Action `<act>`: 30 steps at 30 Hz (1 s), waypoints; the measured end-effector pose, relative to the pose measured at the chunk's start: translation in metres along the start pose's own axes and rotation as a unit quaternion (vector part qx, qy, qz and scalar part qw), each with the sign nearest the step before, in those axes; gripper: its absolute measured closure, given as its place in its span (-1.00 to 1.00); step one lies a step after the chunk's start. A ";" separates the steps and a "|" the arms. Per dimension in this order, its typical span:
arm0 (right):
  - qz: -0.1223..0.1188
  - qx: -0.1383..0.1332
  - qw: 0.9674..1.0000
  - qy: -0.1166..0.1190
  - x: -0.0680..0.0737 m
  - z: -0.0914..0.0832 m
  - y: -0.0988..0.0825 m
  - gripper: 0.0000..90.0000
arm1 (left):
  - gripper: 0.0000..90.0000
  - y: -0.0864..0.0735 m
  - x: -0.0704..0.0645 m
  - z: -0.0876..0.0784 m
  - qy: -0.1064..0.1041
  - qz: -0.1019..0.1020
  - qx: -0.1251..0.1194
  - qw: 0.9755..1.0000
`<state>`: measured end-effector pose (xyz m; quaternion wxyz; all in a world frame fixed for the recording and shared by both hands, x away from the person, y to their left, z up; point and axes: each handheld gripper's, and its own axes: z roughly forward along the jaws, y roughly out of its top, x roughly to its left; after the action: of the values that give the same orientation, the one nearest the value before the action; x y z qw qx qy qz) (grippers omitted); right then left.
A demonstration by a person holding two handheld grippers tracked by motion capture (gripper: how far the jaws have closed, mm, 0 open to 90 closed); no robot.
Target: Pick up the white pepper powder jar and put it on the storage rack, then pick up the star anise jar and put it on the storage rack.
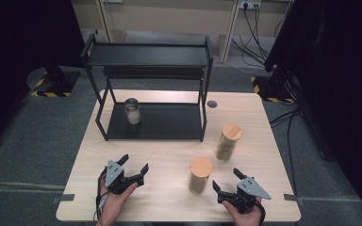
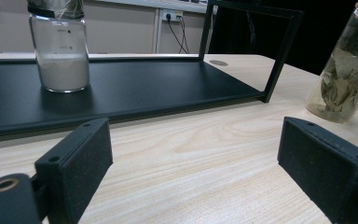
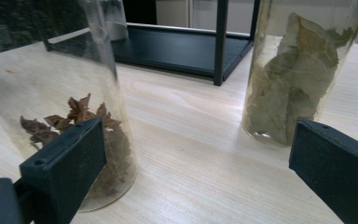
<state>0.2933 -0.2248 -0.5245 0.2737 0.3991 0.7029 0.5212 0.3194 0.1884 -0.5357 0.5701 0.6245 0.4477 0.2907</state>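
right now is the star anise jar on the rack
No, the star anise jar stands on the table, in front of the rack.

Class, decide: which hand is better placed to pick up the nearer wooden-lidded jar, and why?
Right. The right claw is open and sits just beside the nearer jar, which stands close ahead in its own view. The left claw, also open, faces the black shelf, farther from that jar.

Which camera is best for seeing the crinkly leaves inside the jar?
The right gripper view: the leaf jar stands close, each leaf clear. The left gripper view catches it at the edge, partly cut off. The high view shows it small, with its wooden lid.
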 end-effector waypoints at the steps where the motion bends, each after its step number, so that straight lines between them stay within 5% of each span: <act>1: 0.003 -0.005 1.000 0.007 0.001 -0.001 0.000 -0.93 | -0.79 0.000 0.000 0.000 0.000 -0.001 0.000 1.000; 17: -0.005 -0.034 0.996 0.081 0.014 -0.013 0.011 -0.93 | -0.79 0.000 -0.001 0.000 -0.002 0.003 0.000 1.000; 30: -0.020 -0.059 0.992 0.106 0.032 -0.004 0.033 -0.88 | -0.79 0.000 -0.001 0.000 -0.004 0.009 0.001 1.000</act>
<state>0.2816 -0.1953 -0.4909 0.2313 0.3103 0.7040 0.5955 0.3185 0.1874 -0.5355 0.5682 0.6304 0.4403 0.2931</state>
